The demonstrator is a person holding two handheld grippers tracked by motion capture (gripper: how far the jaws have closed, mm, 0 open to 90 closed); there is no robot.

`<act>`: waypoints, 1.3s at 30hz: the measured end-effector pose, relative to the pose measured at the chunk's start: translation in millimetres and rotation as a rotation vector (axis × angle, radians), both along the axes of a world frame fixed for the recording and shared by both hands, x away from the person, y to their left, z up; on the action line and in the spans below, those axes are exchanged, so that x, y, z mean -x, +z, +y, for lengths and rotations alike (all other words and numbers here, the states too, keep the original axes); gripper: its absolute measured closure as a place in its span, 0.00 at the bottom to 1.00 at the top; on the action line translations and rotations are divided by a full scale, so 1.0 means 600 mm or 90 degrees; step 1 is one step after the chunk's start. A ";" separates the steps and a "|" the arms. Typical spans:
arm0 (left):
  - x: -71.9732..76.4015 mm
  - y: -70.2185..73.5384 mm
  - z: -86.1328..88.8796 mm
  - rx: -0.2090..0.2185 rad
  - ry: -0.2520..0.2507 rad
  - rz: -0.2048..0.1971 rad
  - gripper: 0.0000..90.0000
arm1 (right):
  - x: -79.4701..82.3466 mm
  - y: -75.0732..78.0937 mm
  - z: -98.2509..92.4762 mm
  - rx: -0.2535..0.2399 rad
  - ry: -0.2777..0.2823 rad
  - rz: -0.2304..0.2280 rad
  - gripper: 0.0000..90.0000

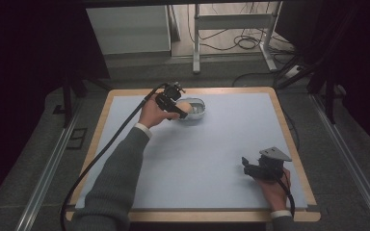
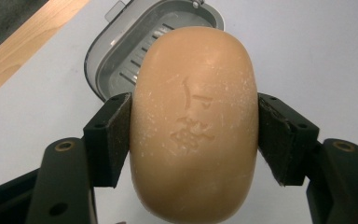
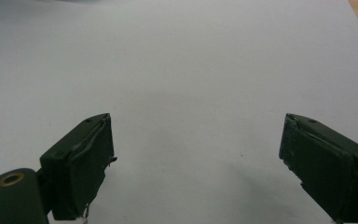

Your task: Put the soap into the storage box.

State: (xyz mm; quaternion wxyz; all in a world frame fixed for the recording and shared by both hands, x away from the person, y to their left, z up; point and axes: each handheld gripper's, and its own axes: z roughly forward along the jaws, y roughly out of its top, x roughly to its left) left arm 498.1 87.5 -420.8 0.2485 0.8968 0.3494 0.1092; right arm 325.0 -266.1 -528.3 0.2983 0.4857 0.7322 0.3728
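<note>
Dim room; a pale blue mat covers the wooden table, cables and a metal stand on the floor beyond. Nearest, well apart from the dish, the right gripper rests low on bare mat with its jaws spread, nothing between them. Farther off, the left gripper pinches the soap across its long sides, directly over the dish. Judged: the bar is rigid and fairly dense, its smooth curved flanks liable to slip or dent under pressure. The mid-flank hold looks soundest. Dish is light plastic, slotted inside.
</note>
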 end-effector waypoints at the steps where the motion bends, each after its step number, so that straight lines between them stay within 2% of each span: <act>1: -0.003 -0.001 -0.002 -0.001 -0.002 0.001 0.36 | 0.000 0.000 0.000 0.000 0.000 0.000 0.11; 3: -0.009 -0.001 -0.006 -0.005 -0.004 0.001 0.36 | 0.000 0.000 0.000 0.000 0.000 0.000 0.11; 5: -0.014 -0.004 -0.010 0.003 0.000 0.000 0.36 | 0.000 0.000 0.000 -0.002 0.000 0.001 0.11; 15: -0.042 -0.013 -0.025 -0.008 -0.014 0.004 0.36 | 0.000 0.000 -0.001 -0.003 -0.001 0.002 0.11; 25: -0.073 -0.030 -0.038 -0.032 -0.015 0.021 0.36 | 0.000 0.000 -0.001 -0.005 -0.003 0.002 0.11; 29: -0.082 -0.037 -0.046 -0.035 -0.021 0.010 0.36 | -0.001 0.000 0.000 -0.001 -0.001 0.001 0.11; 35: -0.098 -0.047 -0.055 -0.038 -0.024 0.017 0.36 | 0.000 0.000 0.000 0.000 0.000 0.001 0.11; 39: -0.106 -0.054 -0.061 -0.054 -0.026 0.019 0.36 | 0.000 0.000 0.000 -0.001 0.000 0.000 0.11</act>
